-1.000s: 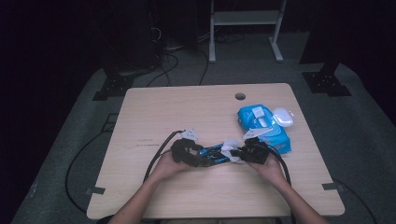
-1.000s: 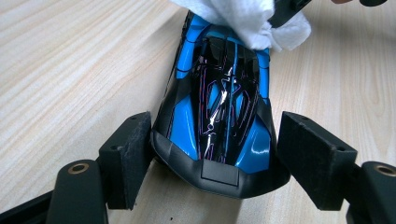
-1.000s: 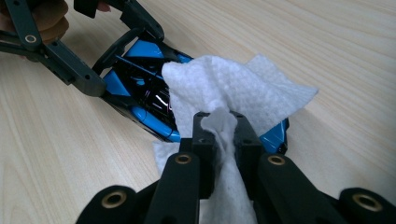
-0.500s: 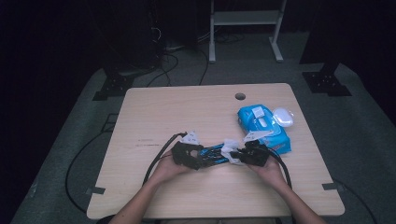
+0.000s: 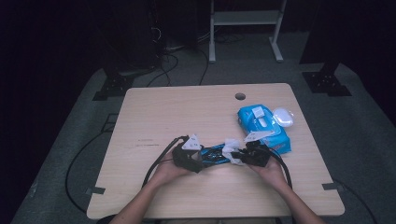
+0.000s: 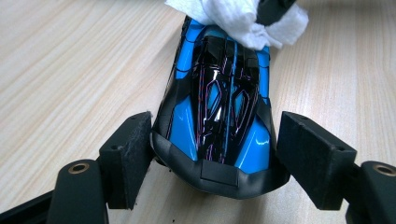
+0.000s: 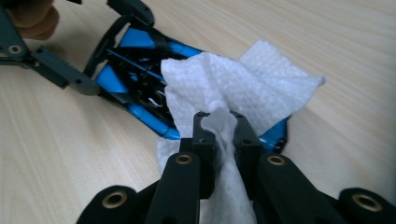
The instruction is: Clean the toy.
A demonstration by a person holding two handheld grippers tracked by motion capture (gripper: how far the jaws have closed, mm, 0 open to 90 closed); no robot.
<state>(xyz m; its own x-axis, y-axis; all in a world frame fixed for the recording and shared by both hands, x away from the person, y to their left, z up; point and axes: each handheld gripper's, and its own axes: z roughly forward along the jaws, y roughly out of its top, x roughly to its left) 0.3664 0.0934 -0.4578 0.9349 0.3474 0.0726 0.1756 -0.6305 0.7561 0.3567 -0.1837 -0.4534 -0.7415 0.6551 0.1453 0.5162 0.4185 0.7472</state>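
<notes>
Both forearms in from the near edge of the table [image 5: 154,112], hands low and turned inward toward each other. Left gripper [image 5: 201,157] level with the tabletop, jaws clamped on one end of the blue toy car [image 6: 219,112], a pad against each flank. Right gripper [image 7: 219,123] pointed back at it, jaws pinched tight on a white wipe [image 7: 233,88] draped over the car's other end. Car flat on the wood, between the hands, near the front edge. Blue wipes pack [image 5: 264,126] just beyond the right hand.

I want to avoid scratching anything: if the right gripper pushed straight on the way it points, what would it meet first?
Probably the blue toy car: the right gripper, shut on a white wipe, points at it with the wipe draped over its near end.
</notes>
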